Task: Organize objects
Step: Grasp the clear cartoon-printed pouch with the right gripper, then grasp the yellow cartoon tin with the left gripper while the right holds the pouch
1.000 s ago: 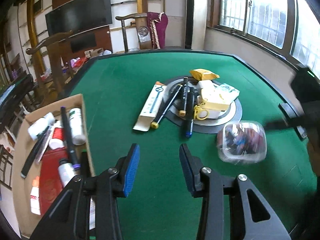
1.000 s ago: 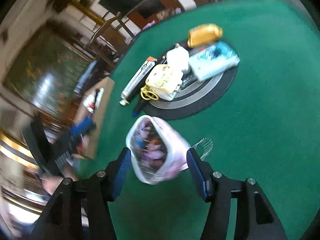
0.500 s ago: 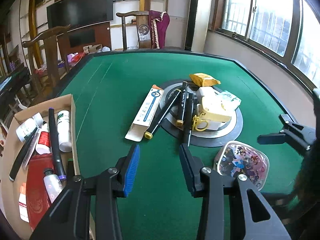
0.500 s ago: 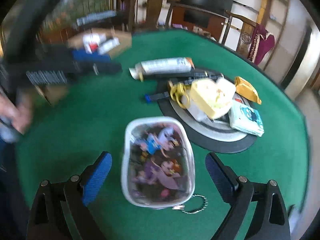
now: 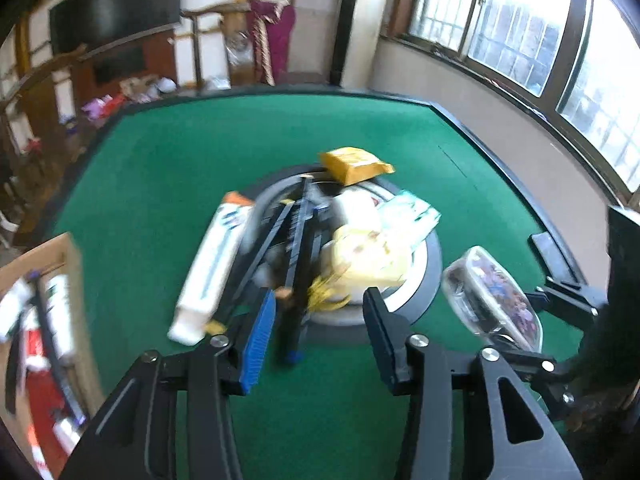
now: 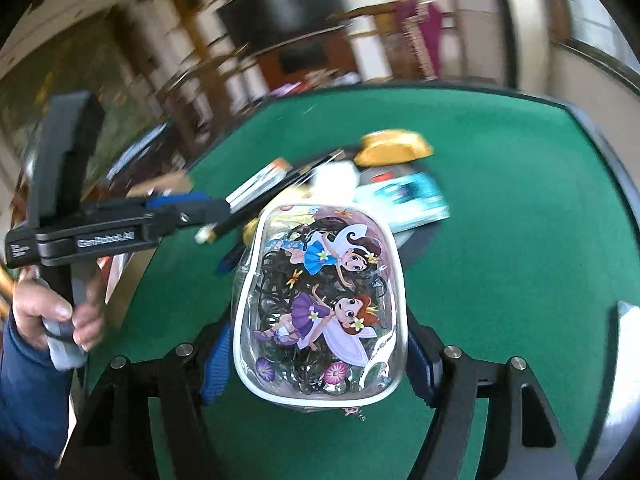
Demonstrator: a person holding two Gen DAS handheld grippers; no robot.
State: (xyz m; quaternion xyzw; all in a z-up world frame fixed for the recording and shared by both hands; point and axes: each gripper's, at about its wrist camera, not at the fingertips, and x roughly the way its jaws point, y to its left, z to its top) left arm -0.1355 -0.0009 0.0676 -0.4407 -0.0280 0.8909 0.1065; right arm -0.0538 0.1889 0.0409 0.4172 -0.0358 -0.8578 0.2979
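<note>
Green felt covers the table [image 5: 168, 168], which has a dark raised rim and stands in a room with wooden chairs, a dark screen and a bank of windows. At the middle of the felt sits a round black-and-silver disc [image 5: 432, 264], loaded with a yellow packet [image 5: 354, 164] at its twelve o'clock edge, a teal-and-white packet [image 5: 412, 212] toward two o'clock, a pale yellow case [image 5: 372, 256] at centre, and several black pens [image 5: 300, 240] lying across its nine o'clock side. A long white box [image 5: 212, 268] lies on the felt just beside the disc at nine o'clock. A cardboard box [image 5: 48, 252] of bottles and pens stands at the table's eight o'clock edge. The left gripper [image 5: 318, 334] hovers above the near pen ends with nothing between its jaws, which stand fairly narrow and are opening. The right gripper [image 6: 316, 354] has the clear cartoon-printed pouch [image 6: 320, 300] between its jaws, which are closing on the pouch's sides; the blue pads sit against its white rim. From the left wrist view the pouch shows at four o'clock of the disc, tilted. A hand [image 6: 56, 316] in a blue sleeve grips the left gripper's handle.
</note>
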